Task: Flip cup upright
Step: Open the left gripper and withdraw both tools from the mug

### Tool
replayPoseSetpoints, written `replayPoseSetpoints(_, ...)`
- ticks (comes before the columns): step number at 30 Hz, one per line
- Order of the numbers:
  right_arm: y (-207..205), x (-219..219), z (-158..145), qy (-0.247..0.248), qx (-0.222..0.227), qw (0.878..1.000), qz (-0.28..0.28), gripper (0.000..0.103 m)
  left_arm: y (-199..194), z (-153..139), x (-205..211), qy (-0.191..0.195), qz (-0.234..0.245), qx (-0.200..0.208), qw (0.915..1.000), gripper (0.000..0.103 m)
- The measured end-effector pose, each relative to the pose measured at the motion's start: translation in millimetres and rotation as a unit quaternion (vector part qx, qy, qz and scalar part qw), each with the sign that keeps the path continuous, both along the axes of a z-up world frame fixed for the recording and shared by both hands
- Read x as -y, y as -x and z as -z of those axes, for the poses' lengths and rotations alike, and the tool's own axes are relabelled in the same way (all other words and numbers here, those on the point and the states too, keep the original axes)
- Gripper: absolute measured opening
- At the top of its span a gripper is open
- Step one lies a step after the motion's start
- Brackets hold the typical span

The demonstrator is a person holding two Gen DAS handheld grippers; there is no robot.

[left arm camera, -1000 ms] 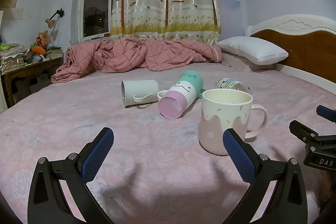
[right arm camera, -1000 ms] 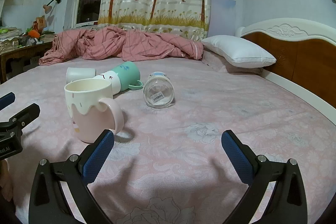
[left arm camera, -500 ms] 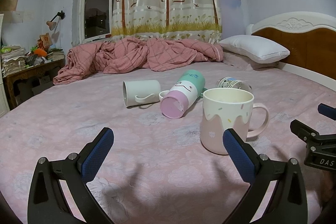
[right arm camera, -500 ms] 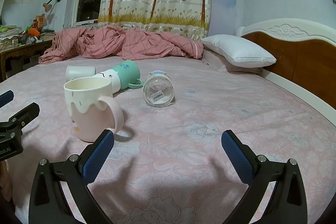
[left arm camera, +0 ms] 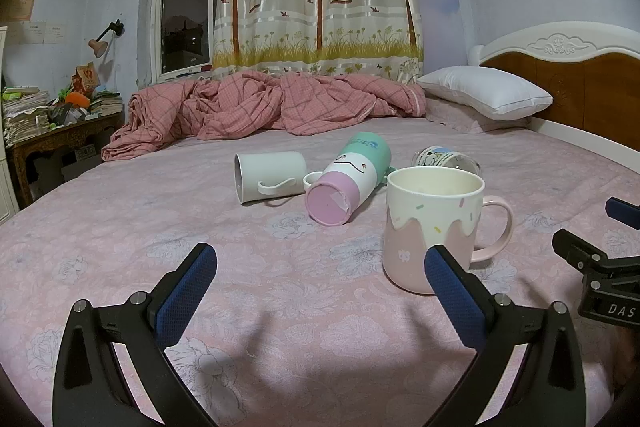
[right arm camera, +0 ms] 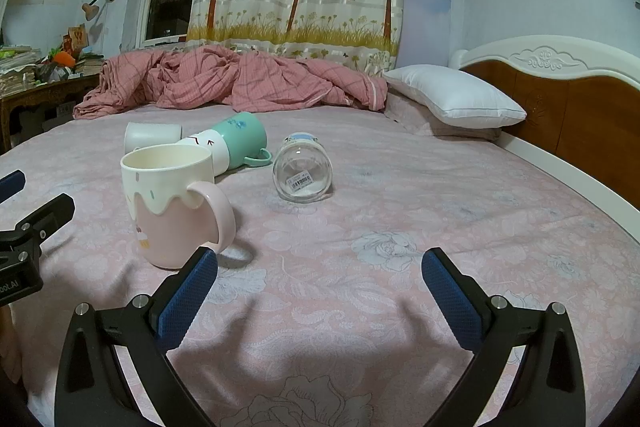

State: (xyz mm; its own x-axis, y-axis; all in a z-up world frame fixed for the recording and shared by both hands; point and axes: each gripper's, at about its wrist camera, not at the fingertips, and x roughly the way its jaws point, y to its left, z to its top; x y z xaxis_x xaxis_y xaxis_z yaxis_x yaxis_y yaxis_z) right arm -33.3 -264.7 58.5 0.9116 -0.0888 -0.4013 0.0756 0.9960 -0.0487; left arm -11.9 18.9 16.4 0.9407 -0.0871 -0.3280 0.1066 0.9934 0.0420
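Observation:
A pink and white mug (left arm camera: 434, 227) stands upright on the bed, its handle to the right; it also shows in the right wrist view (right arm camera: 172, 203). Behind it lie three cups on their sides: a white mug (left arm camera: 270, 175), a green, white and pink cup (left arm camera: 350, 183) and a clear glass jar (right arm camera: 302, 173). My left gripper (left arm camera: 320, 291) is open and empty, its right finger just in front of the upright mug. My right gripper (right arm camera: 320, 295) is open and empty, to the right of that mug.
A crumpled pink blanket (left arm camera: 260, 107) lies at the far side of the bed. A white pillow (left arm camera: 484, 95) rests by the wooden headboard (left arm camera: 580, 87) on the right. A cluttered desk (left arm camera: 52, 131) stands at the left.
Both grippers have stayed nearly still and open. The left wrist view has tilted up very slightly. The cups have not moved.

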Motion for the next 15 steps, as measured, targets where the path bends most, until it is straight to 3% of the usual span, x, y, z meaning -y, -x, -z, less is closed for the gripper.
replayPoseSetpoints(15,0.2,-0.2,-2.4,0.002,-0.001,1.000,-0.001,0.103,0.2,0.0,-0.4,-0.001,0.000,0.001,1.0000,0.103)
